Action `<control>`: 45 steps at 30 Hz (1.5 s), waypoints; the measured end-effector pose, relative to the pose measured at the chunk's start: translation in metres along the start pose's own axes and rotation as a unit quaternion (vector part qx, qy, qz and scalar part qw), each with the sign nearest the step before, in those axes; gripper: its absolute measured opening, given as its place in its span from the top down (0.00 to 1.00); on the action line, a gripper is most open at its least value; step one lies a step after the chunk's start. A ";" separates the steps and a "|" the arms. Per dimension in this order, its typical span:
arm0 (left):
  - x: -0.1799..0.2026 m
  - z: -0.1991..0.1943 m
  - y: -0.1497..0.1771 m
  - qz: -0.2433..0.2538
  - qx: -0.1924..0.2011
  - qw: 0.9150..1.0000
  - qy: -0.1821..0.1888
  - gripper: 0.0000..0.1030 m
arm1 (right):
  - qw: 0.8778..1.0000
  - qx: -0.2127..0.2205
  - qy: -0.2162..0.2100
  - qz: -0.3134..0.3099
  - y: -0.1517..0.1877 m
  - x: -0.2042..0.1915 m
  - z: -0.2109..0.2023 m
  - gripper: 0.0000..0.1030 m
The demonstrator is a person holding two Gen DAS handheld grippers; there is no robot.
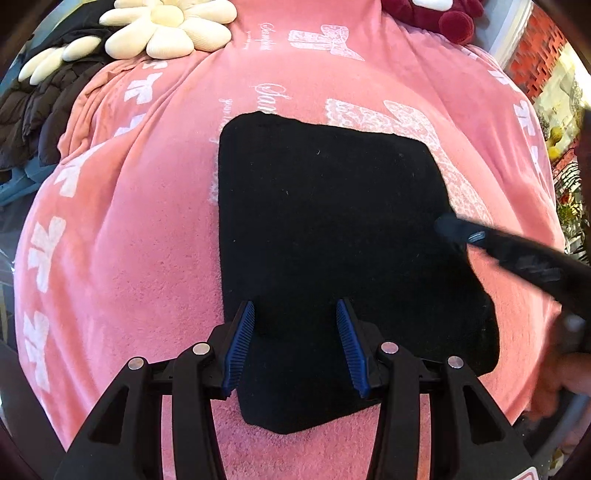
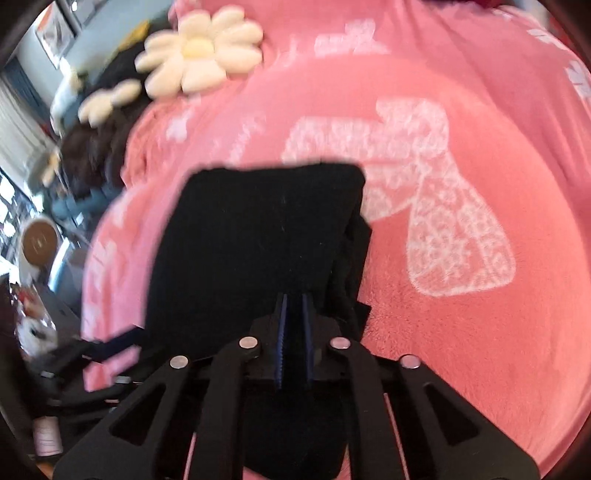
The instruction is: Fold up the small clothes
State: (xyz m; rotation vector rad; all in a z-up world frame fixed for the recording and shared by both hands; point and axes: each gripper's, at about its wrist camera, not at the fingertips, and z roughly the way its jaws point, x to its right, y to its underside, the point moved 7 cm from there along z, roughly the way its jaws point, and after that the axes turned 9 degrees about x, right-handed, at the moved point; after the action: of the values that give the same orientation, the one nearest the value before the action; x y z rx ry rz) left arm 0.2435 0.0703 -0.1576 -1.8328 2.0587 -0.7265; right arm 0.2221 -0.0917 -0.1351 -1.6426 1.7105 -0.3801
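Note:
A small black garment lies folded flat on a pink blanket. My left gripper is open, its blue-padded fingers spread just above the garment's near part, holding nothing. My right gripper reaches in from the right over the garment's right edge. In the right wrist view the right gripper has its blue pads nearly together over the black garment; the cloth's layered edge bunches beside it, and whether cloth is pinched between the pads I cannot tell.
The pink blanket with white bow prints covers the whole surface. White daisy cushions and dark puffy jackets lie at the far left. A dark red plush sits at the far edge.

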 end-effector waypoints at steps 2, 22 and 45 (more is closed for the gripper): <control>0.000 -0.002 0.001 -0.004 0.000 1.000 -0.002 0.57 | 1.000 0.013 0.016 -0.006 0.005 0.003 -0.014 0.91; 0.067 -0.026 0.092 0.022 0.044 0.999 -0.019 0.36 | 0.996 0.007 0.089 0.026 0.141 0.068 -0.077 0.90; 0.055 -0.009 0.122 0.004 0.037 0.998 -0.060 0.35 | 0.996 0.017 0.089 -0.024 0.159 0.055 -0.072 0.73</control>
State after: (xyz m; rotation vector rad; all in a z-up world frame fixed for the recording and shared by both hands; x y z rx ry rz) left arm 0.1285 0.0252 -0.2104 -1.7816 1.9378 -0.6645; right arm 0.0600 -0.1407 -0.2054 -1.6700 1.7854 -0.5907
